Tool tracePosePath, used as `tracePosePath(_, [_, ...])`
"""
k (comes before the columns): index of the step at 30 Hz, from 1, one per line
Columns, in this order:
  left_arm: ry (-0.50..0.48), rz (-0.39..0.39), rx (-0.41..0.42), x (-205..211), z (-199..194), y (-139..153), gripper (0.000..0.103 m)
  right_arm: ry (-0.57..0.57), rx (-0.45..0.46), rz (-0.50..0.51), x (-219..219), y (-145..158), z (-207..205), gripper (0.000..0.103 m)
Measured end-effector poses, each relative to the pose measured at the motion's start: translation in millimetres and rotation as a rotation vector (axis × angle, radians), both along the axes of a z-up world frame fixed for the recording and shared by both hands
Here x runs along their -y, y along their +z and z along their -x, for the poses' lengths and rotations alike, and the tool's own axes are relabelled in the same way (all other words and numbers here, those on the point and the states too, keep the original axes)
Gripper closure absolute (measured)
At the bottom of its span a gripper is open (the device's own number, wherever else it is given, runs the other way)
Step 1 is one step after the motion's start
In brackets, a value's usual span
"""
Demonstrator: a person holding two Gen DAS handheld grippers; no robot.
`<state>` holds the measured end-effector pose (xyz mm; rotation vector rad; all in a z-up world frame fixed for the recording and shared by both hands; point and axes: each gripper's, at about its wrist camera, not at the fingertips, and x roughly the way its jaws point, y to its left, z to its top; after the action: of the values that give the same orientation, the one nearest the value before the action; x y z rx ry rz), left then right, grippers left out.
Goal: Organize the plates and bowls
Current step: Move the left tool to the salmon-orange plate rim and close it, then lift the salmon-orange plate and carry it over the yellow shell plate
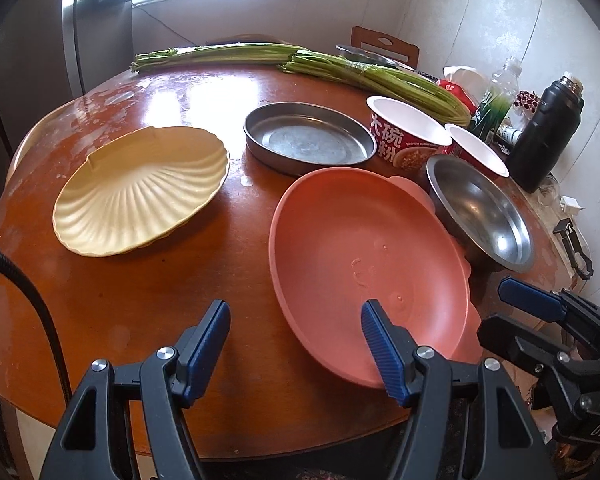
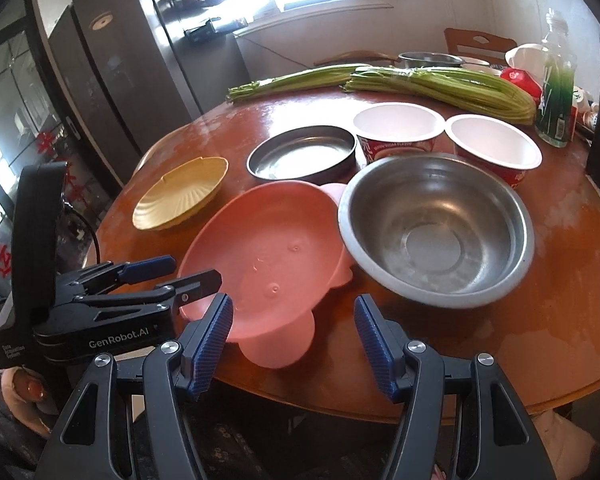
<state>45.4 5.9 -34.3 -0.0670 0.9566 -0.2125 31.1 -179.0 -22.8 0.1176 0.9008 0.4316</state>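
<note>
A pink plate (image 1: 356, 248) lies near the table's front edge; it also shows in the right wrist view (image 2: 268, 248). A yellow shell-shaped plate (image 1: 140, 192) lies to its left. A flat steel pan (image 1: 308, 140) sits behind. A steel bowl (image 2: 436, 224) sits right of the pink plate. Two red paper bowls (image 2: 396, 124) (image 2: 494, 140) stand behind the steel bowl. My left gripper (image 1: 296, 336) is open, its right finger over the pink plate's near rim. My right gripper (image 2: 294, 328) is open and empty at the table's front edge.
Two bundles of green celery (image 1: 340, 68) lie across the back of the round wooden table (image 1: 120, 300). A black flask (image 1: 548, 132) and a bottle (image 2: 558, 76) stand at the right. A fridge (image 2: 140, 60) stands at the left.
</note>
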Motion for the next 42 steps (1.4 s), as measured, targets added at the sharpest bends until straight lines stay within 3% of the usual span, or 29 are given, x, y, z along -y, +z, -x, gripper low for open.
tracePosePath(6, [0.008, -0.033, -0.009, 4.7, -4.7, -5.7, 0.035, 0.009, -0.02, -0.009, 0.5, -6.8, -0.8, 0.038])
tracePosePath(16, [-0.007, 0.032, 0.007, -2.0, -14.6, -5.0, 0.035, -0.007, -0.031, -0.008, -2.2, -15.6, -6.9, 0.038])
tracePosePath(20, [-0.025, 0.053, 0.014, -2.3, -19.4, -4.7, 0.047, 0.012, -0.005, 0.028, -11.2, -16.1, -5.0, 0.039])
tracePosePath(26, [-0.066, 0.083, 0.019, 2.5, -20.5, -6.0, 0.061, 0.046, 0.02, 0.075, -25.6, -18.9, -4.1, 0.048])
tracePosePath(42, [-0.062, 0.072, 0.042, -2.7, -8.8, -0.9, 0.061, 0.056, 0.033, 0.08, -35.4, -13.8, -5.4, 0.048])
